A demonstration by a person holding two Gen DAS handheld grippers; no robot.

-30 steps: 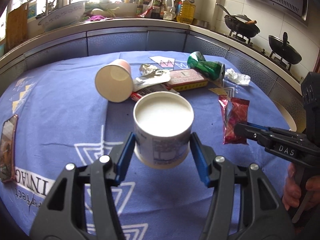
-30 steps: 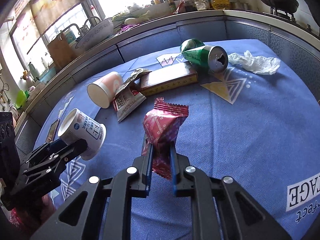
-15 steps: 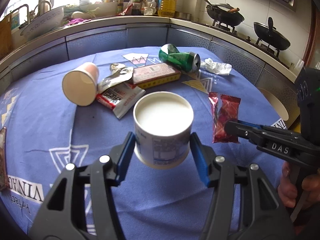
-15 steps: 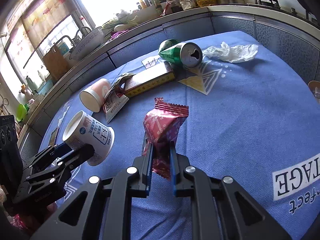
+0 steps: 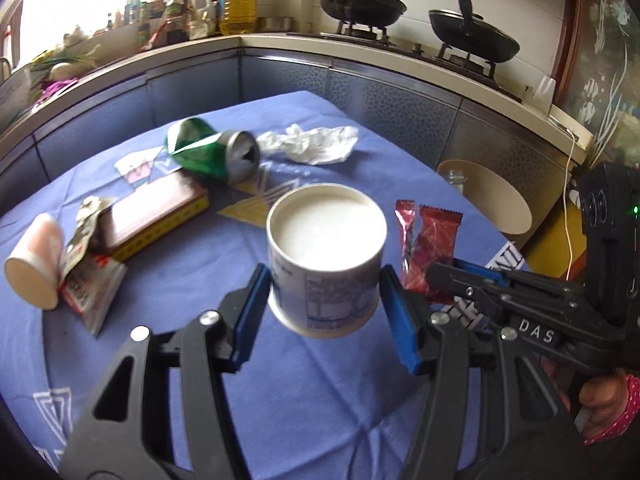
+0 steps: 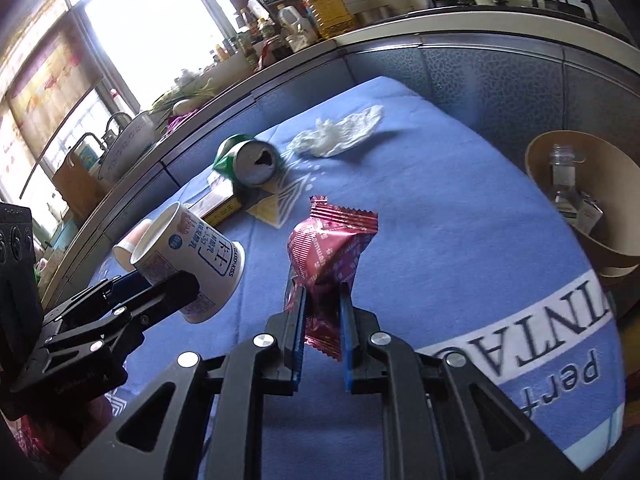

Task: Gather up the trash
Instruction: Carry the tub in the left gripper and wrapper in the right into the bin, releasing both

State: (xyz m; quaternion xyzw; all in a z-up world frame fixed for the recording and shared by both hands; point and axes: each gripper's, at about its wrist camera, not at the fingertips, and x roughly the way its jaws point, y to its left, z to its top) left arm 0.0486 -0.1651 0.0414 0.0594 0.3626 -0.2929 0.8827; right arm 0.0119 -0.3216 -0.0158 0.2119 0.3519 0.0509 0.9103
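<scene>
My left gripper [image 5: 325,290] is shut on a white printed paper cup [image 5: 325,256] and holds it above the blue tablecloth; the cup also shows in the right wrist view [image 6: 192,260]. My right gripper [image 6: 322,308] is shut on a red snack wrapper [image 6: 330,256], seen in the left wrist view [image 5: 430,248] just right of the cup. A tan round bin [image 6: 624,236] with a glass bottle [image 6: 564,184] inside stands off the table's right edge.
On the table lie a crushed green can [image 5: 212,156], a crumpled white tissue [image 5: 316,144], a flat red box [image 5: 156,212], a torn wrapper [image 5: 88,280] and a pink paper cup [image 5: 34,264]. Kitchen counter and woks [image 5: 472,36] lie behind.
Both grippers have swung to the right with their loads. The tan bin has come into view at the table's right edge.
</scene>
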